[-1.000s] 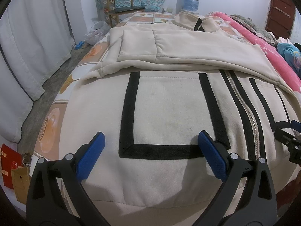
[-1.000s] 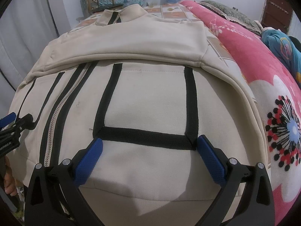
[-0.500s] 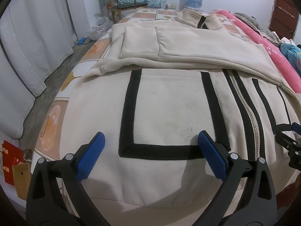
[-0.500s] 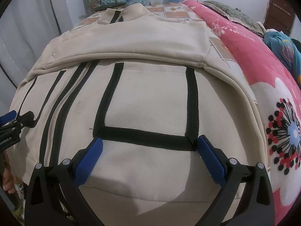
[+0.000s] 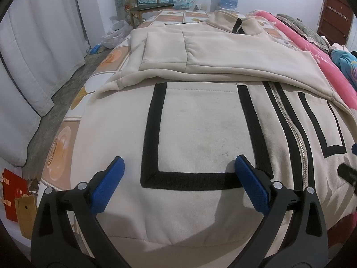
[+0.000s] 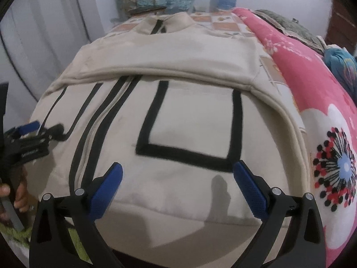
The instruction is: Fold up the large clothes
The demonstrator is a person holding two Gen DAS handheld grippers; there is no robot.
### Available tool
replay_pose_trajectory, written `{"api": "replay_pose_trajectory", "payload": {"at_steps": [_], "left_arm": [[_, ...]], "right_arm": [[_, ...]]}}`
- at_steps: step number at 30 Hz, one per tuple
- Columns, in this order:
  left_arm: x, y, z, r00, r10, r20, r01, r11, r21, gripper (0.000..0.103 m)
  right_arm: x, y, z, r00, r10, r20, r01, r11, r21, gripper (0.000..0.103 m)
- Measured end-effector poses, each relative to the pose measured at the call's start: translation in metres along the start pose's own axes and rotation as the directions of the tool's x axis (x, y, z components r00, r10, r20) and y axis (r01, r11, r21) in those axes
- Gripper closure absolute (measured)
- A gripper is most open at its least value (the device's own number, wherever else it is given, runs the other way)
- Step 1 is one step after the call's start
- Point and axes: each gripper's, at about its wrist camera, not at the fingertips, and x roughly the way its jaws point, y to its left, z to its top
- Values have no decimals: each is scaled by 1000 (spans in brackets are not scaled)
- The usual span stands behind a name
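A bed (image 5: 67,138) covered by a sheet of orange and white squares fills both views. A cream jacket (image 5: 200,134) with black stripes lies flat across it, collar toward the top of the frame. A pink flowered blanket (image 6: 312,84) lies along the right edge of the frame, just beside the jacket.

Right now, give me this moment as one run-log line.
stage: sleeves folded in | left tool: open above hem | right tool: open above hem | cream zip-up fleece jacket with black trim: flat on bed, ungrasped
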Motion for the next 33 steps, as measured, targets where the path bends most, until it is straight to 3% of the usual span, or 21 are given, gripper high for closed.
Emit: {"api": "replay_pose_trajectory", "payload": {"at_steps": [7,19,33], "left_arm": [[0,0,0,1000,0,0,0,1000,0,7],[0,0,0,1000,-1,8,1,1000,1,7],[-3,1,-6,999,-10,46,10,1000,5,7]], "right_arm": [[15,4,-11,998,-14,-57,14,1000,6,6],[17,11,-17,997,-75,-29,74,997,-23,6],[20,12,-16,995,-92,-26,92,996,-19,6]]}}
